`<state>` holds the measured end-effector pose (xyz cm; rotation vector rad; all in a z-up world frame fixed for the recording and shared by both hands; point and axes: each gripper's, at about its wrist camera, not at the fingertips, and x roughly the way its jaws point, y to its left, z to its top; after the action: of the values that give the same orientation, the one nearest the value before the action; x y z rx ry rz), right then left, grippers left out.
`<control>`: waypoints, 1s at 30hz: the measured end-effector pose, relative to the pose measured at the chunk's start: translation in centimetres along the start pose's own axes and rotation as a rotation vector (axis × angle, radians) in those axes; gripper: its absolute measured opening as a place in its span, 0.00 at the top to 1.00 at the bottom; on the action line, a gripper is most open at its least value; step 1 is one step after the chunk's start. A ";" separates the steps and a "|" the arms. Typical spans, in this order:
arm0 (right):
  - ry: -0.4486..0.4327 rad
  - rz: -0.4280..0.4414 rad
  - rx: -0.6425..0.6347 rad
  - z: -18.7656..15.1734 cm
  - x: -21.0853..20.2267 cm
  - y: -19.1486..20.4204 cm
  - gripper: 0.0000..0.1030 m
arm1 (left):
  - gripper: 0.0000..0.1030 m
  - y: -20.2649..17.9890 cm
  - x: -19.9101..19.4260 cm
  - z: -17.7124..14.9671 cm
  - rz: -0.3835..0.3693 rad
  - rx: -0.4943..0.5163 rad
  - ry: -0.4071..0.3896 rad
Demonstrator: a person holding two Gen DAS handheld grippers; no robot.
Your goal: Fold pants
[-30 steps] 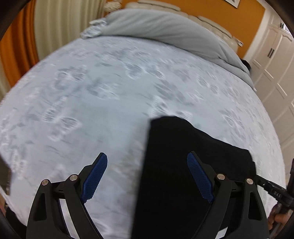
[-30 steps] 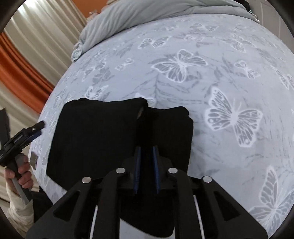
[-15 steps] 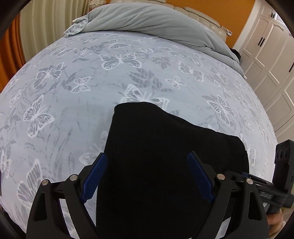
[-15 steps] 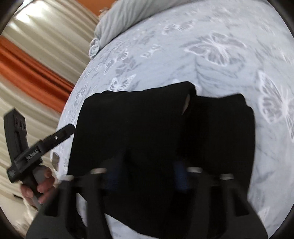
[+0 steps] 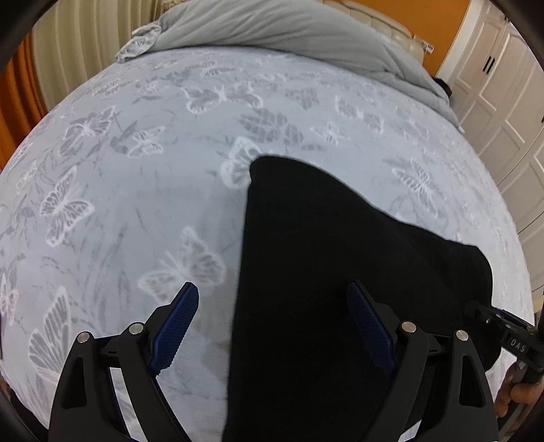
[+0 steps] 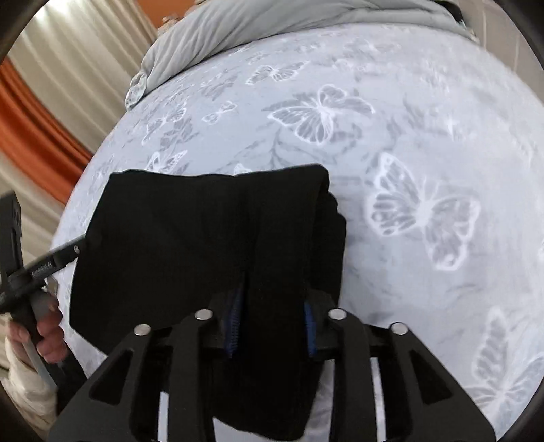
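Left wrist view: the left gripper hangs above the near edge of the bed, its fingers spread wide and grasping nothing. The left blue pad is over bare butterfly-print bedsheet; the right blue pad is over the black pants. The pants lie folded on the sheet, in the right half of the view, their far corner pointing toward the grey duvet bunched at the head of the bed. At the lower right edge, the tip of the right gripper meets the pants' right edge. White cabinet doors stand beyond the bed on the right.

Right wrist view: the right gripper has its blue pads part closed, with a fold of the pants between them; whether the pads press the cloth is probably yes, though blur limits certainty. The left gripper touches the pants' left edge. Orange and cream curtains hang at left.
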<state>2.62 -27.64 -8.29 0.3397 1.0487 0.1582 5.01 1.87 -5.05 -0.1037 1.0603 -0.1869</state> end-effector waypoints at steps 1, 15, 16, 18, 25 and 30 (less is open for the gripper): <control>-0.016 -0.001 0.002 0.4 -1.0 0.4 0.71 | 0.16 -0.2 0.0 -0.1 0.003 0.006 -0.001; -0.014 -0.020 -0.022 3.0 3.2 3.8 0.83 | 0.15 0.3 1.0 -0.9 0.055 0.053 0.023; -0.034 0.006 0.032 3.3 2.4 3.6 0.79 | 0.15 0.3 0.7 -1.0 0.059 0.060 0.017; -0.086 0.035 0.004 3.5 0.3 4.8 0.78 | 0.15 0.3 0.2 -1.4 0.069 0.081 0.004; -0.037 -0.106 -0.126 2.6 3.8 6.0 0.75 | 0.15 0.1 -0.2 -1.8 0.073 0.108 -0.004; -0.140 -0.007 -0.238 1.5 -0.1 10.3 0.72 | 0.15 0.4 -2.1 -1.2 0.095 0.094 -0.069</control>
<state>4.28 -18.33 -3.96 0.1297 0.8818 0.2470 3.00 2.74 -3.90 0.0250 0.9841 -0.1456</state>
